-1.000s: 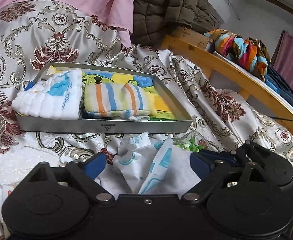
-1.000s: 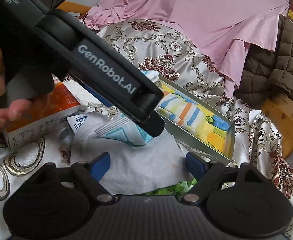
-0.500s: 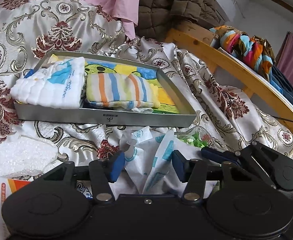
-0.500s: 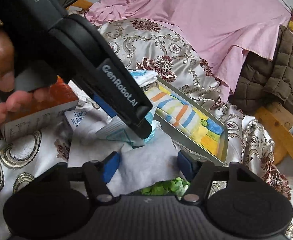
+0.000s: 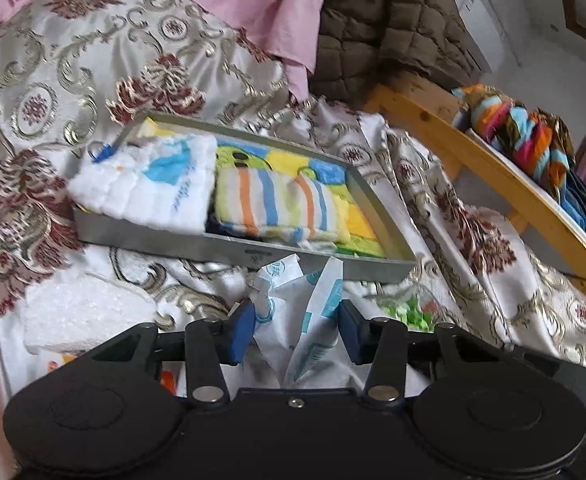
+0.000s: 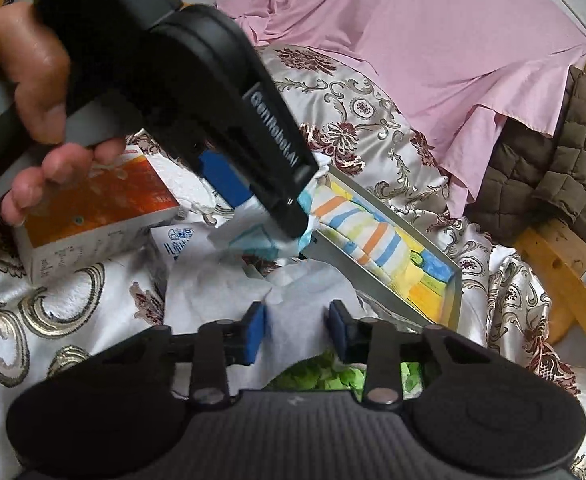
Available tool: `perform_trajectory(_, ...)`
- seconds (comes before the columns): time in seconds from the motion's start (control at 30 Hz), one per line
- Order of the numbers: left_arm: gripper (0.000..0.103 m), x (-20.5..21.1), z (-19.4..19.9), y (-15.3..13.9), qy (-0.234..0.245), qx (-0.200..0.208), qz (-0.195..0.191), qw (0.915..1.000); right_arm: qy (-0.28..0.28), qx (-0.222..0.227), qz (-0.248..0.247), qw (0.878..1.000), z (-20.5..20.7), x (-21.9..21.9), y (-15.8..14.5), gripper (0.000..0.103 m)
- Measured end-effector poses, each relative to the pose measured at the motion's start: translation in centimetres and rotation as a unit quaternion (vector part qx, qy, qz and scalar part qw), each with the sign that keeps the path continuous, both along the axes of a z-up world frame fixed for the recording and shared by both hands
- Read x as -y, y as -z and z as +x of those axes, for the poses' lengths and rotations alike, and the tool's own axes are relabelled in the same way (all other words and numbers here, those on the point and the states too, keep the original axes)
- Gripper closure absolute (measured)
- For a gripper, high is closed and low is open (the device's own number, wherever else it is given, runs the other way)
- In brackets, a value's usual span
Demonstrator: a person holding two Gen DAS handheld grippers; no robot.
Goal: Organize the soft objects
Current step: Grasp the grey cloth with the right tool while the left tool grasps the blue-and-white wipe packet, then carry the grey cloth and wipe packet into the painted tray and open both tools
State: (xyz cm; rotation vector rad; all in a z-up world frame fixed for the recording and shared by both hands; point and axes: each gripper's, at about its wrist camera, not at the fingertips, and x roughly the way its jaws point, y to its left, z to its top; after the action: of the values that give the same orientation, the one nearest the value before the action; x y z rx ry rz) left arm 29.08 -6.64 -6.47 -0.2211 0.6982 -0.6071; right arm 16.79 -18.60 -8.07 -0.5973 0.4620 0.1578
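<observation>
The metal tray (image 5: 333,270) on the bedspread (image 5: 53,80) already holds a white washcloth (image 5: 149,192) and a striped towel (image 5: 281,208). A white-and-blue cloth (image 5: 313,320) remains outside, beside its near wall. Left gripper (image 5: 295,330) and right gripper (image 6: 297,332) each straddle this cloth, jaws apart, not clamped.

the grey metal tray (image 5: 249,249) lies just beyond the crumpled white cloth with blue print (image 5: 313,320), its near wall closing the way forward. a folded white quilted cloth (image 5: 145,188) and a folded striped towel (image 5: 277,208) fill the tray's left and middle; only the right end shows bare yellow liner. a white foam block (image 5: 81,312) and an orange-and-white carton (image 6: 93,216) crowd the left side. the left claw (image 6: 253,200) hangs over the cloth, in front of the right claw (image 6: 297,330). patterned satin bedspread (image 6: 53,320) lies open at lower left.
</observation>
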Motion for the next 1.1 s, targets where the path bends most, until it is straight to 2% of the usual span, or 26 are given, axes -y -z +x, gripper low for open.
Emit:
perform_trajectory(0.2,0.055,-0.9,0.0,-1.2,-0.021,0.008,-0.008,0.9997,-0.009,0.004,0.008,1.0,-0.3,-0.4,-0.2,0.098)
perform_trajectory(0.23,0.055,-1.1,0.1,-1.3,-0.024,0.009,-0.01,0.9996,-0.008,0.005,0.008,1.0,-0.4,-0.5,-0.3,0.099)
perform_trajectory(0.6,0.055,-2.4,0.6,-2.7,-0.051,0.028,-0.019,0.9981,0.009,0.052,0.014,0.998,-0.8,0.2,-2.1,0.101)
perform_trajectory(0.73,0.055,-2.8,1.2,-3.2,-0.061,0.036,-0.027,0.9971,0.013,0.053,0.019,0.998,-0.5,0.5,-3.2,0.1)
perform_trajectory(0.83,0.055,-3.4,2.2,-3.6,-0.074,0.04,-0.04,0.9957,0.005,0.065,0.001,0.998,0.2,0.3,-4.0,0.1)
perform_trajectory(1.1,0.055,-6.5,6.5,-5.2,-0.123,0.062,-0.082,0.987,-0.023,0.08,-0.021,0.996,7.4,-1.1,-7.5,0.101)
